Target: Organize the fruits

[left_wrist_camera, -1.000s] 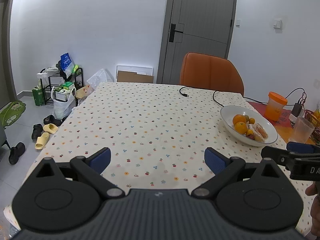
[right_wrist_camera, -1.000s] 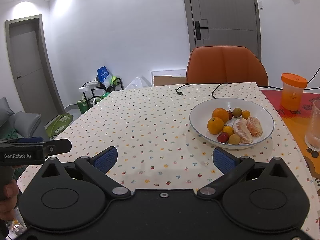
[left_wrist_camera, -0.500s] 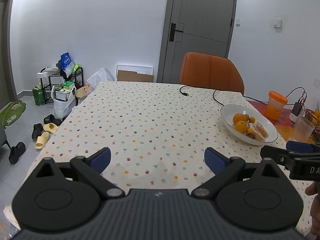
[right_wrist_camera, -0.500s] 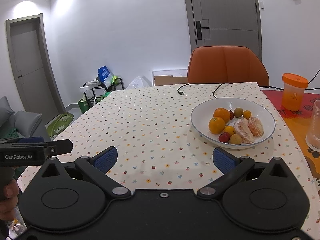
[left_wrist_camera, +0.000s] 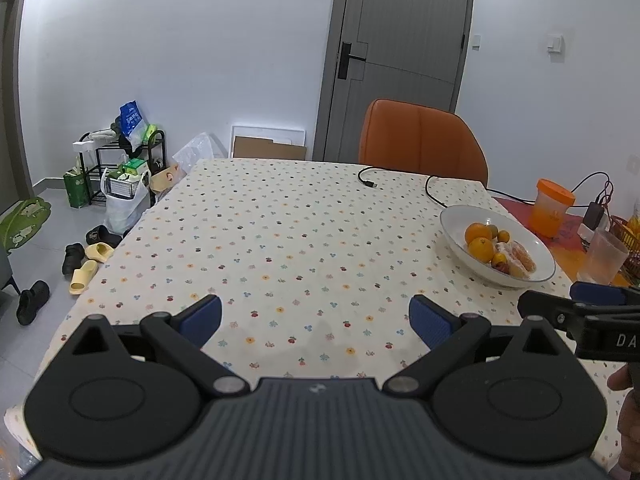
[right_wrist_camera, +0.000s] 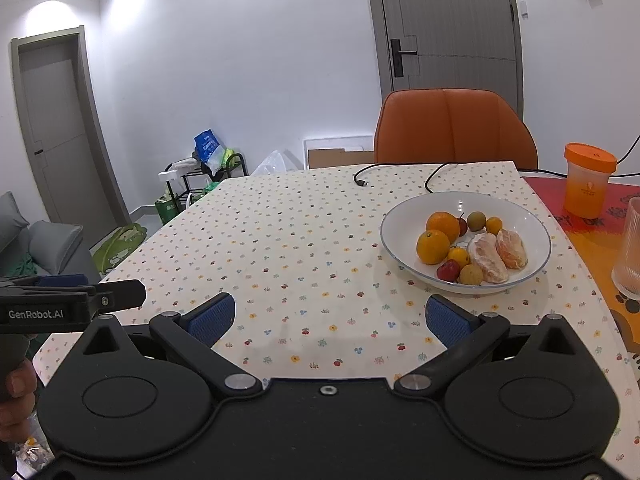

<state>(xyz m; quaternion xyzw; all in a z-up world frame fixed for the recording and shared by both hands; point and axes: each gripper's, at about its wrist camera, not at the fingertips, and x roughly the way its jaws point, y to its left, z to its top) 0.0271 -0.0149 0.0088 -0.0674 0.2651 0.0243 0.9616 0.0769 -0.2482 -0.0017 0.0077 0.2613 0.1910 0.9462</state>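
right wrist view: left gripper and right gripper hover with jaws wide apart, empty, over the dotted cream tablecloth. fruit sits further right in the white shallow ceramic bowl; approach one round orange from above, pads straddling it, closing gently so it doesn't roll.

One white bowl is sitting at the right of the frame, holding two large oranges, two small yellow-orange citrus, two peeled citrus pieces, two small red fruits and two brownish round fruits. One orange-lidded cup and one clear ribbed glass are standing at the far right. One orange chair is showing at upper right.
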